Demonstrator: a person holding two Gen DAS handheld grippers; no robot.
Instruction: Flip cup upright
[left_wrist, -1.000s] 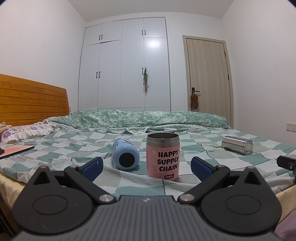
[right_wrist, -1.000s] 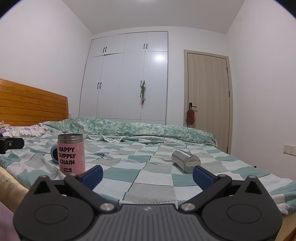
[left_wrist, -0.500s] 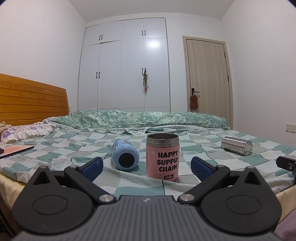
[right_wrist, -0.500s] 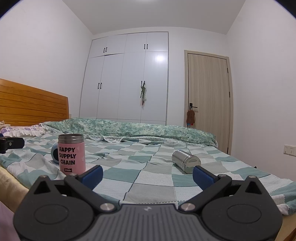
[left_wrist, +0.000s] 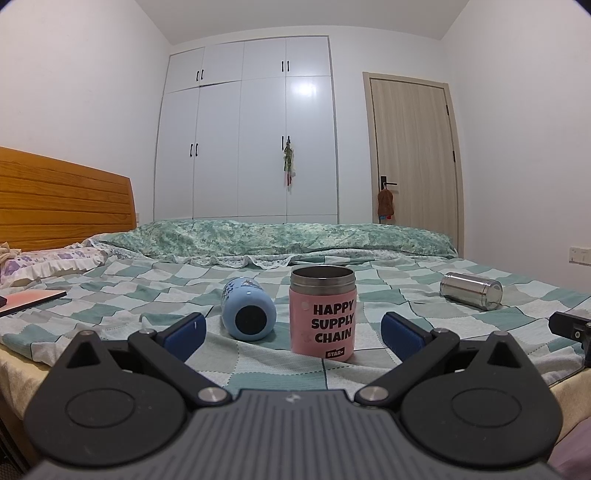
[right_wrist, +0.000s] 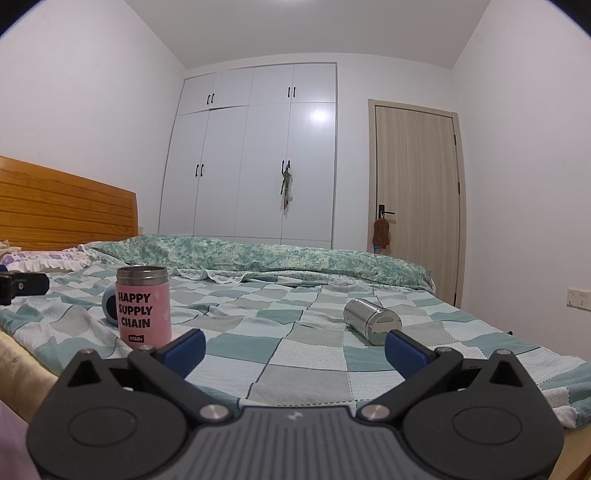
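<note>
A pink cup (left_wrist: 322, 314) marked "HAPPY SUPPLY CHAIN" stands upright on the checked bedspread; it also shows in the right wrist view (right_wrist: 143, 307). A light blue cup (left_wrist: 248, 308) lies on its side just left of it, its base toward me, partly hidden behind the pink cup in the right wrist view (right_wrist: 109, 305). A steel cup (left_wrist: 471, 290) lies on its side at the right, also in the right wrist view (right_wrist: 372, 320). My left gripper (left_wrist: 293, 334) is open and empty in front of the pink cup. My right gripper (right_wrist: 295, 349) is open and empty, short of the steel cup.
The bed's near edge (left_wrist: 22, 363) runs below both grippers. A folded green quilt (left_wrist: 273, 240) lies across the far side. A wooden headboard (left_wrist: 62, 199) and pillow (left_wrist: 48, 260) are at the left. A flat pink item (left_wrist: 31, 299) lies at the left edge. Wardrobe and door stand behind.
Both views have shifted very slightly; the cups have not moved and both grippers stay open.
</note>
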